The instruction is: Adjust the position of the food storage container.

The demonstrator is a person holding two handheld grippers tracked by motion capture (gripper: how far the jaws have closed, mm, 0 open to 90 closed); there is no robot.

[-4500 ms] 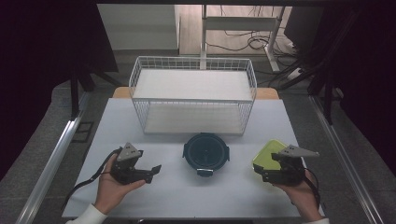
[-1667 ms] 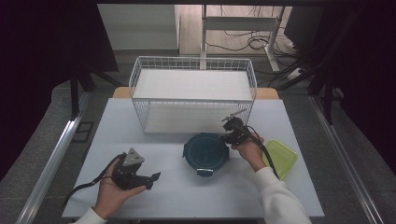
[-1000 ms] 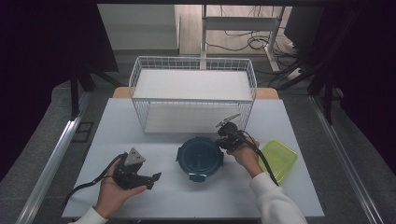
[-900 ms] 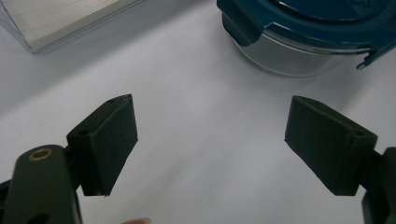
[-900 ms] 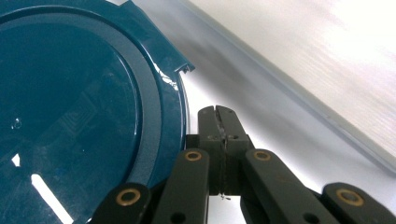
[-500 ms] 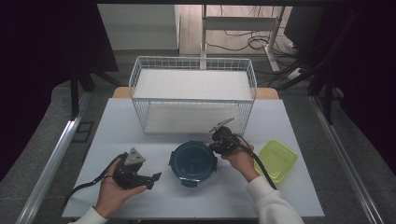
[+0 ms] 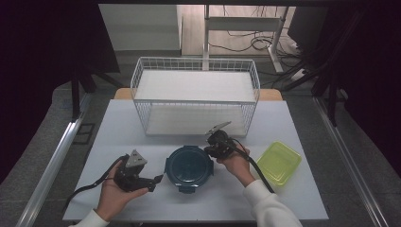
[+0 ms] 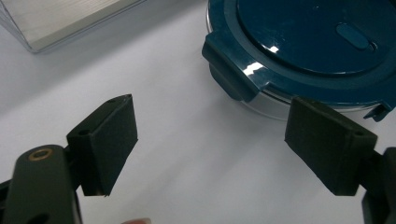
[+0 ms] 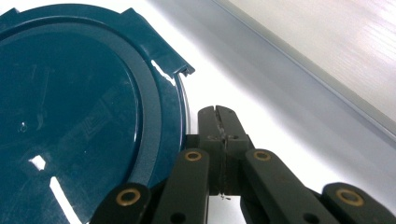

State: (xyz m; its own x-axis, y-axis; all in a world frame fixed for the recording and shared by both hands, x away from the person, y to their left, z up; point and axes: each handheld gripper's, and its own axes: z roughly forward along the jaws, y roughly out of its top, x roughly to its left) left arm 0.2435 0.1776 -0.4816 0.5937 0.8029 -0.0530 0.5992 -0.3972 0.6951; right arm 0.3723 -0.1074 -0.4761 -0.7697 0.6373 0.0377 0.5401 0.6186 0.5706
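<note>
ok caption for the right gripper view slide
Shut right gripper beside the rim of the round blue-lidded container on the white table.

Bright light on the table, dark surroundings; glare glints on the blue lid, close-ups soft.

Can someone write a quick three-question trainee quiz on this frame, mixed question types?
1. True or false: the left gripper has its jaws shut on the round dark-teal lidded container.
2. Multiple choice: which thing is nearest the right gripper? A) the square lime-green plastic lid B) the round dark-teal lidded container C) the white wire basket
3. Fill in: the right gripper's jaws are ____, with nothing between them.

Key
1. False: its jaws stand open, the container just ahead of them on the white table.
2. B: the closed tips sit right beside the container's rim.
3. shut
</note>
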